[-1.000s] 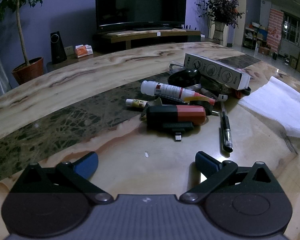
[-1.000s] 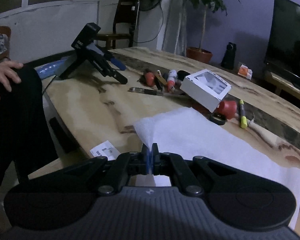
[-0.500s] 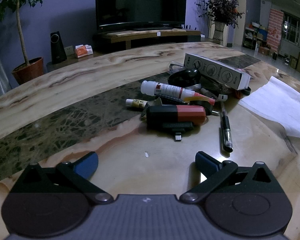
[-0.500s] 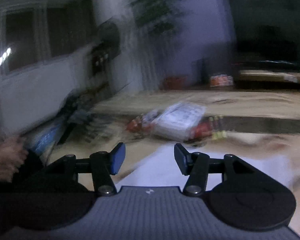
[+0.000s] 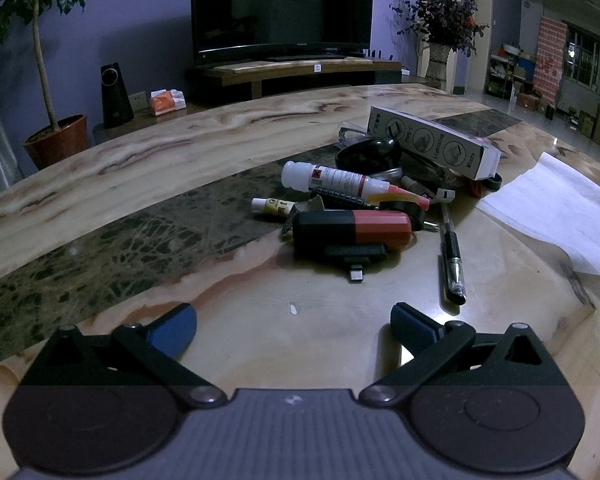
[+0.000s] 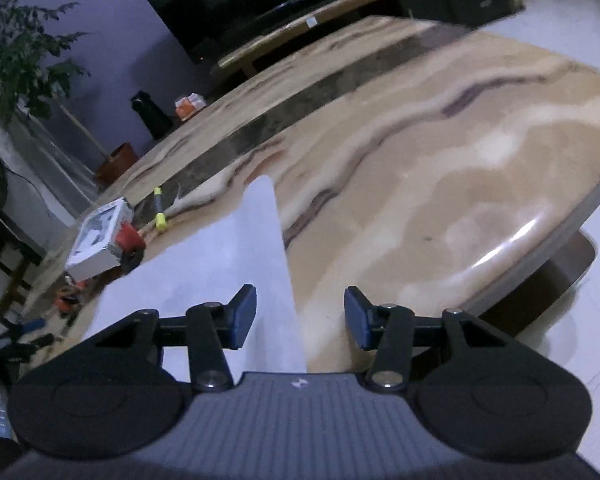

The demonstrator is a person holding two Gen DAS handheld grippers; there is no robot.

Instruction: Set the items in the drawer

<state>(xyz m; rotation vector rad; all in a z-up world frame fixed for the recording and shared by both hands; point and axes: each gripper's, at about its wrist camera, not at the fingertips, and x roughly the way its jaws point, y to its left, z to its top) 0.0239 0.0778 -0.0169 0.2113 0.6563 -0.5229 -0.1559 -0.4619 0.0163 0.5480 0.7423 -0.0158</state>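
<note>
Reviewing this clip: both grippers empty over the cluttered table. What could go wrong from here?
The items are heaped: the glue bottle lies across others behind the red-and-black device, so grabbing one may drag neighbours. The white sheet lies under the open right gripper and may get pinched unintentionally. The right view is tilted and blurred.

White sheet (image 5: 556, 204) cut by right edge.

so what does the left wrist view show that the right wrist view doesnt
Only the left wrist view: the left tongs, open and empty, the glue bottle, the black and red device and the black pen.

Only the right wrist view: the right tongs, open and empty, the yellow marker and the table's rounded edge.

Both: the white sheet, the white box and the TV.
</note>
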